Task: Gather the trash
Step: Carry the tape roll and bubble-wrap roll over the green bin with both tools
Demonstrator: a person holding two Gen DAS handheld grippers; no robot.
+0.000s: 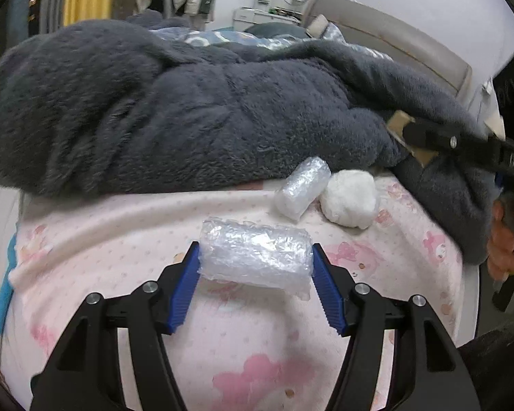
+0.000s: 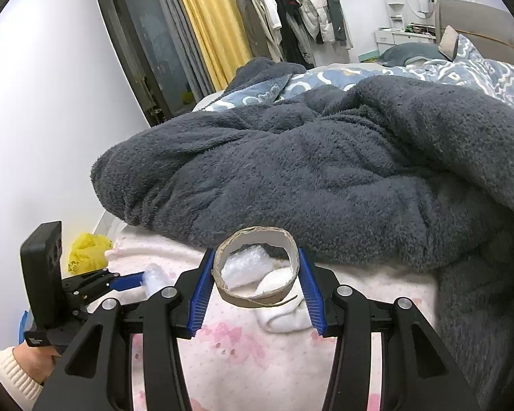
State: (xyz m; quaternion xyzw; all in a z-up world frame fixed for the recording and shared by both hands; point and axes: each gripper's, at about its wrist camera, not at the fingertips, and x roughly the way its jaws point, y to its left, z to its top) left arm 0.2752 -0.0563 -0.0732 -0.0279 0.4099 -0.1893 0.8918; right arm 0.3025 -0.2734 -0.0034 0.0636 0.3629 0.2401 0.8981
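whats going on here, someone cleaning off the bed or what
A person is picking trash off a bed with a gripper in each hand. The left gripper is shut on a roll of bubble wrap, over the pink sheet. The right gripper is clamped on a cardboard ring. A second bubble wrap roll and a white wad lie on the sheet beside a dark grey fleece blanket, not yet collected.

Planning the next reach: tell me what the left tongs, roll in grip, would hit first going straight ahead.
Probably the smaller bubble-wrap roll and white tissue wad, lying just beyond the held bubble-wrap roll in the left tongs, with the grey fleece blanket behind. Depth is uncertain.
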